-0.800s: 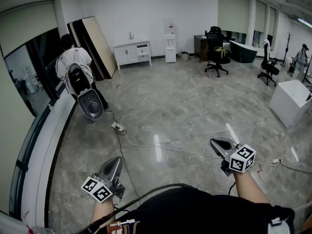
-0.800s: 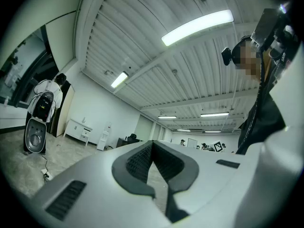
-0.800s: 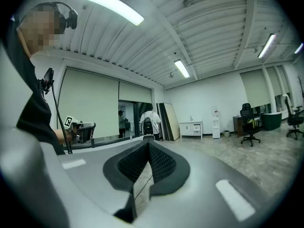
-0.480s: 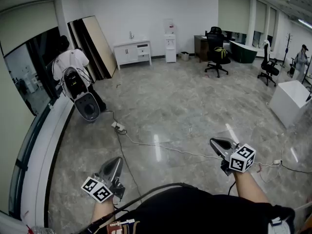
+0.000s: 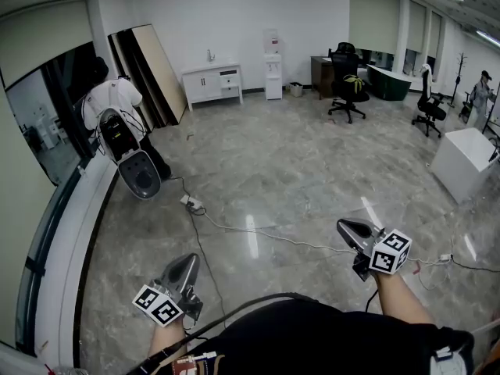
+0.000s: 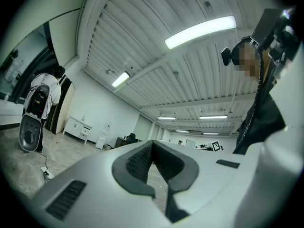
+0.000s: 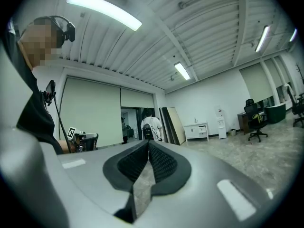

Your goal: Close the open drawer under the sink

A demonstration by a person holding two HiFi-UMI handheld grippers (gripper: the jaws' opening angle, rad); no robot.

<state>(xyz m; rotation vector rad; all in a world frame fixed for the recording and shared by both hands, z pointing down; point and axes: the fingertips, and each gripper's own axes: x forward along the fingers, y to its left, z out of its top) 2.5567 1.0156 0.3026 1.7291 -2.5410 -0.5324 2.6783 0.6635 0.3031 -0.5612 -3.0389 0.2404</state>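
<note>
The drawer [image 5: 229, 74] stands far across the floor [image 5: 297, 170], so I carry my left hand-held gripper [image 5: 188, 261] and right hand-held gripper [image 5: 347, 228] pressed together, empty, for the walk.

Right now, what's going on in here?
A person holds the left gripper and the right gripper low in front, both shut and empty. The white sink cabinet stands far off across the room. Its upper right drawer looks pulled out, and nothing is near it. Another person stands off to the left.
</note>
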